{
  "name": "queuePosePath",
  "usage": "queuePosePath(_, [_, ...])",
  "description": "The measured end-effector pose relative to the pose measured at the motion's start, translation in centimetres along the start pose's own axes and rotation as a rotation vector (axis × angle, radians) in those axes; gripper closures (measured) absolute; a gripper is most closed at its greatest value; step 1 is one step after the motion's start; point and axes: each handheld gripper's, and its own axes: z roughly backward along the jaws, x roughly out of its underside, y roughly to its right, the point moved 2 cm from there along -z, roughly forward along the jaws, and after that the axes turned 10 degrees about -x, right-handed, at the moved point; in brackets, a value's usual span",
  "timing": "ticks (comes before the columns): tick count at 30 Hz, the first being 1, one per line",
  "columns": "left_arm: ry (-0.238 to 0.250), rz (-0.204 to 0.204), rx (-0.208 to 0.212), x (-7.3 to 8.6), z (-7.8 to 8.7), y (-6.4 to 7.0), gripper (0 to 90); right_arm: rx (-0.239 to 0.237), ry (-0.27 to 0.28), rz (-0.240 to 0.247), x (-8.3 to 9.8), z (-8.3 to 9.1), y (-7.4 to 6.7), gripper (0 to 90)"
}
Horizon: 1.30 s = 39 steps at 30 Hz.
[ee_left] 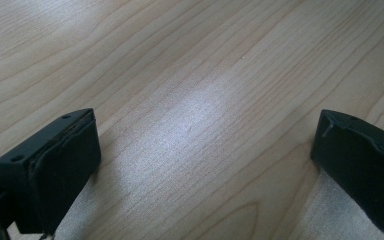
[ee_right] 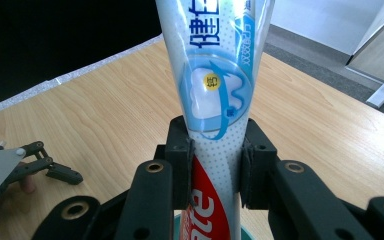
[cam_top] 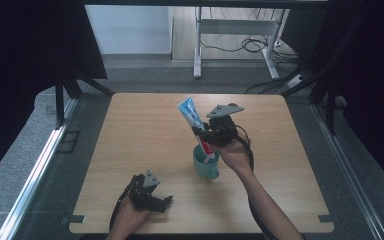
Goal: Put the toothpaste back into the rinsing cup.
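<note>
while your right gripper hangs over the middle of the wooden table, its jaws are clamped on a toothpaste tube, one pad on each flat side where the blue and white print meets the red band. seen in the right gripper view, the toothpaste tube runs straight up out of the jaws, and the pads press its sides in slightly. from the high view the tube leans up and away toward the far left, its flat crimped end the highest point, its lower red end down inside the rim of a teal mug. whether the tip touches the mug's inside, you cannot tell. the mug stands upright on the table right below that gripper, near your right hand. your left gripper rests low at the near edge of the table, well apart from the mug, held in your left hand. its jaws stand wide apart in the left gripper view, with bare wood grain between them and nothing held.
</note>
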Motion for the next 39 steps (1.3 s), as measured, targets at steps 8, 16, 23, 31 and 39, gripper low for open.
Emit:
queuePosePath(8, [0.002,0.003,0.0,0.0,0.0,0.0,0.0,0.005,-0.006,-0.004,1.0,-0.8,0.2,70.8])
queuePosePath(16, [-0.001,-0.001,0.0,0.0,0.0,0.0,0.0,0.007,-0.009,-0.017,1.9,-1.2,0.6,70.7])
queuePosePath(23, [-0.003,-0.006,0.0,0.0,0.0,0.0,0.0,-0.001,-0.007,-0.031,3.0,-1.6,0.7,70.6])
queuePosePath(31, [-0.003,-0.006,0.001,0.0,0.0,0.0,0.0,-0.013,-0.01,-0.041,3.9,-2.2,0.6,70.4])
queuePosePath(39, [-0.004,0.001,0.003,0.0,0.0,0.1,0.0,-0.022,-0.011,-0.06,5.0,-2.7,0.6,70.2])
